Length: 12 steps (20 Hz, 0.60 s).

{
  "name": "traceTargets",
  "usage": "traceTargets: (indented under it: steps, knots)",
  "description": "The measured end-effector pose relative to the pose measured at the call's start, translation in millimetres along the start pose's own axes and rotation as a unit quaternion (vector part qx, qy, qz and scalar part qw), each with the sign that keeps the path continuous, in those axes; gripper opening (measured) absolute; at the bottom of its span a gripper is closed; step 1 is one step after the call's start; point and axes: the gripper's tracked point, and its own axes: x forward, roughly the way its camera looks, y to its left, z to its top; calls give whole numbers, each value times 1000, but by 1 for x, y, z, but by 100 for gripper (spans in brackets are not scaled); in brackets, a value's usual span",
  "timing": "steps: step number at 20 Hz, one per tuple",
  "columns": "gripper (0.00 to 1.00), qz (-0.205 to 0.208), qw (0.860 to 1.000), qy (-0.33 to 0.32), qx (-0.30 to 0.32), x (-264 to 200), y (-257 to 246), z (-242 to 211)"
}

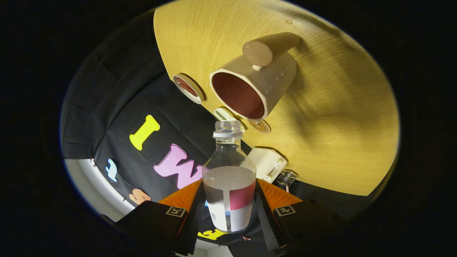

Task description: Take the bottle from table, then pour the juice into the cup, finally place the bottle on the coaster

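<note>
Gripper (229,210) fingers clamp both sides of an uncapped clear bottle (229,185), part full of liquid. Beyond its mouth, a cream cup (255,84) with a wooden handle stands near the wooden table's (339,125) edge, coaster (188,88) beside it.

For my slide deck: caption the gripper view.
Gripper shut on uncapped bottle, tilted toward the cup on the wooden table.

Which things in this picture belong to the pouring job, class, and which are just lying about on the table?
Belong to the job:
- bottle, uncapped, part full, clamped between the gripper fingers
- cup with wooden handle, just beyond the bottle's mouth
- coaster beside the cup

Just lying about:
- white box with a switch
- small wire piece
- round sticker
</note>
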Motion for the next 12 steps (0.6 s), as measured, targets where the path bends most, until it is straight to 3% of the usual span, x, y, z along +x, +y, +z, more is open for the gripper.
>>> traceTargets:
  steps: [6,12]
  knots:
    - [75,-3,1000,-10,-23,1,-7,2]
    - [75,-35,984,-15,-174,9,-30,-2]
